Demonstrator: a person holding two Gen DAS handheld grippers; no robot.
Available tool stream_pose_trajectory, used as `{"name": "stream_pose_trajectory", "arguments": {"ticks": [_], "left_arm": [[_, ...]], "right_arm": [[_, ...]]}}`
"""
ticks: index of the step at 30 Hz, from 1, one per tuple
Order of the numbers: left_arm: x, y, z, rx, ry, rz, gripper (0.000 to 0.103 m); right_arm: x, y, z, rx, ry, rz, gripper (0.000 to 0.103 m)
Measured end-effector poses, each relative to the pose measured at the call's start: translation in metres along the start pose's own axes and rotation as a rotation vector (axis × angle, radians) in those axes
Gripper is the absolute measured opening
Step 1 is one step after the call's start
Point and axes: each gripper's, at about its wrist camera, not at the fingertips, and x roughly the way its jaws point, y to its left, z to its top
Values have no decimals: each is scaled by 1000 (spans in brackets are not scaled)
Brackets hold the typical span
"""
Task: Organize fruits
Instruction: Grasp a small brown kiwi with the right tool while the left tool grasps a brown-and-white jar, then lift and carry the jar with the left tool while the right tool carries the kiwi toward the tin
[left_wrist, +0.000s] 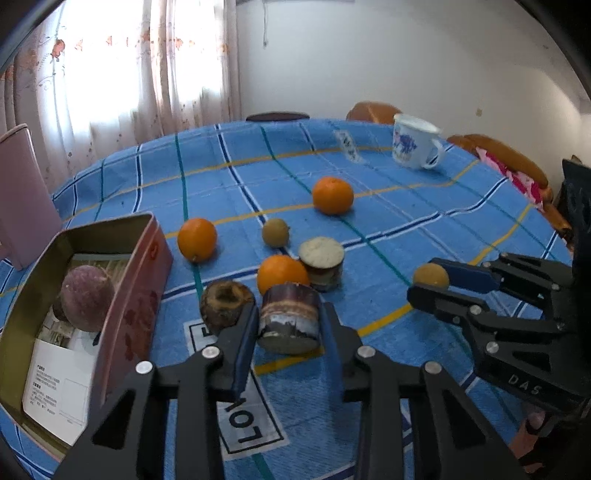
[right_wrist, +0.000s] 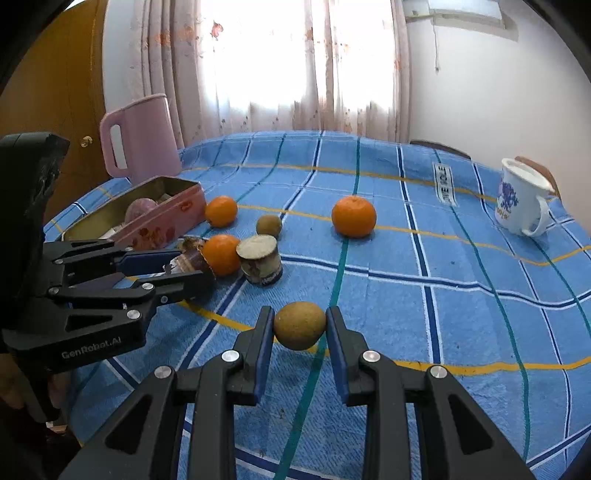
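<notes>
The left hand-held gripper (left_wrist: 288, 325) has closed on a brown cut stump piece (left_wrist: 289, 317) just beside the pink tin (left_wrist: 147, 266). The right hand-held gripper (right_wrist: 300, 328) squeezes a small brown fruit (right_wrist: 300, 325), farther from the tin. Next (I think) both lift into the tin.

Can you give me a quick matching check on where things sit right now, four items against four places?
Items:
1. sugarcane chunk
2. small brown fruit
3. purple fruit
4. white mug

Places:
A. inside the pink tin
B. standing on the far side of the tablecloth
C. between the left gripper pads
D. between the right gripper pads

Pairs: 1-C, 2-D, 3-A, 4-B
</notes>
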Motion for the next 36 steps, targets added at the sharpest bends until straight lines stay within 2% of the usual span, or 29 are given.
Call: {"name": "stream_pose_trajectory", "arguments": {"ticks": [4,12,36], "left_arm": [[-7,-1,0,0,-44,-14,35],[-17,-3,-2,-9,-104,-26,35],[-42,-13,-5,15,-238,22,35]], "right_arm": [[-10,6,-2,-37,-60,-11,30],[-18,7,-3,-46,-118,-10,30],[-36,11,-8,-64,-233,1,30]]}}
